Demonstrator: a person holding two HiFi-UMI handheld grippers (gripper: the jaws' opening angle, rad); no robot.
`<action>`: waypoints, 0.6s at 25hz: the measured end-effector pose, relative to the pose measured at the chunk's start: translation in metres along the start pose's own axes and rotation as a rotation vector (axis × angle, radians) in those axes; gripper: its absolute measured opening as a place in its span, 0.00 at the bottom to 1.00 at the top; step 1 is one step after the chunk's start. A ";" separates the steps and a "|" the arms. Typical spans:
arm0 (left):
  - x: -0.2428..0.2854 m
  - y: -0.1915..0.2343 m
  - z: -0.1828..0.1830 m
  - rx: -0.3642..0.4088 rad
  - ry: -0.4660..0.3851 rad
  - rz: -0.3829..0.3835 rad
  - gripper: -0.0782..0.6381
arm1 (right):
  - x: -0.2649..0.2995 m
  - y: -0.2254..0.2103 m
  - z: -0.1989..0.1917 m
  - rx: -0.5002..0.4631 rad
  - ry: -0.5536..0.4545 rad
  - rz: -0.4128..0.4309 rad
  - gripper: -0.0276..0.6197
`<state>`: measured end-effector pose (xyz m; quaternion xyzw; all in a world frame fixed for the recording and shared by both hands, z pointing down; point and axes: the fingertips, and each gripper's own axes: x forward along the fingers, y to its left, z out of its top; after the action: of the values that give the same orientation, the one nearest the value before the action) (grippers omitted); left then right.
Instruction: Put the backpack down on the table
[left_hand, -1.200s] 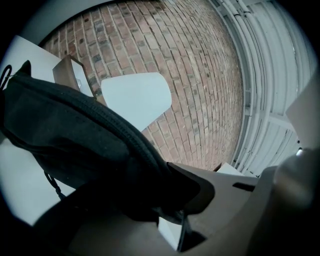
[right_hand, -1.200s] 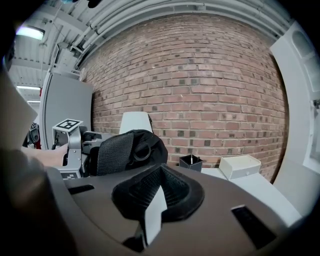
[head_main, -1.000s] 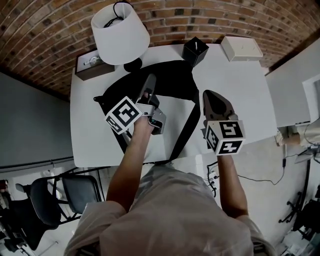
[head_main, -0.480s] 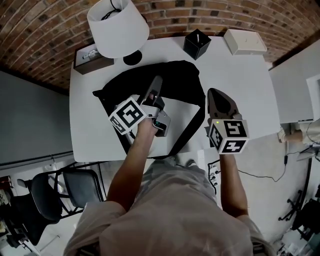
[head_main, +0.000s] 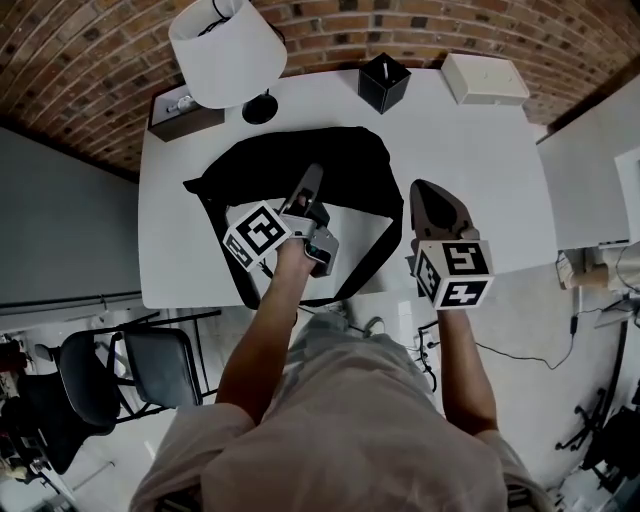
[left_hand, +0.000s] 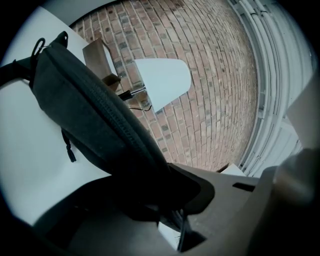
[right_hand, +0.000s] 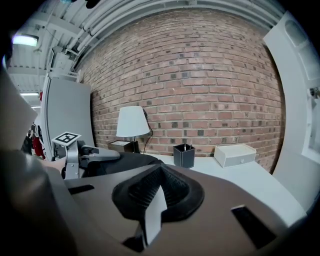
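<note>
A white table (head_main: 470, 160) stands against a red brick wall (head_main: 90, 60), its top smooth and plain. The black backpack (head_main: 340, 160) lies across the middle of the table, and one strap (head_main: 375, 262) trails in a loop to the near edge. The left hand-held gripper (head_main: 311, 178) points level over the bag and pinches a fold of its black fabric between the jaws. The right hand-held gripper (head_main: 425, 192) hovers over bare table just right of the bag, tilted a little downward, with its jaws pressed together and nothing between them.

Along the far edge of the table, by the wall, stand four things: a small wooden box (head_main: 185, 110) at the left corner, a lamp (head_main: 225, 50) with a white shade just beside it, a black pen holder (head_main: 384, 82) further right, and a flat white box (head_main: 485, 78) near the right corner. All are apart from the bag.

Left of the table is a grey wall panel (head_main: 60, 240), and below it a black chair (head_main: 140, 375) stands on the pale floor (head_main: 520, 330). A thin cable (head_main: 520, 358) runs over the floor at the right
</note>
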<state>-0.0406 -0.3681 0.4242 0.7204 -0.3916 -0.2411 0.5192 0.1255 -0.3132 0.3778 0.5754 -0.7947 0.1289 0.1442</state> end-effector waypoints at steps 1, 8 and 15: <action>0.000 0.002 -0.004 -0.004 -0.001 0.004 0.20 | -0.002 -0.001 -0.001 0.001 0.000 0.004 0.05; -0.004 0.016 -0.030 -0.024 -0.009 0.038 0.20 | -0.015 -0.008 -0.015 -0.005 0.015 0.036 0.05; -0.008 0.032 -0.057 -0.042 -0.006 0.053 0.20 | -0.025 -0.008 -0.034 -0.009 0.038 0.070 0.05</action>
<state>-0.0124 -0.3345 0.4736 0.6981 -0.4068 -0.2376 0.5391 0.1432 -0.2816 0.4003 0.5440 -0.8121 0.1412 0.1570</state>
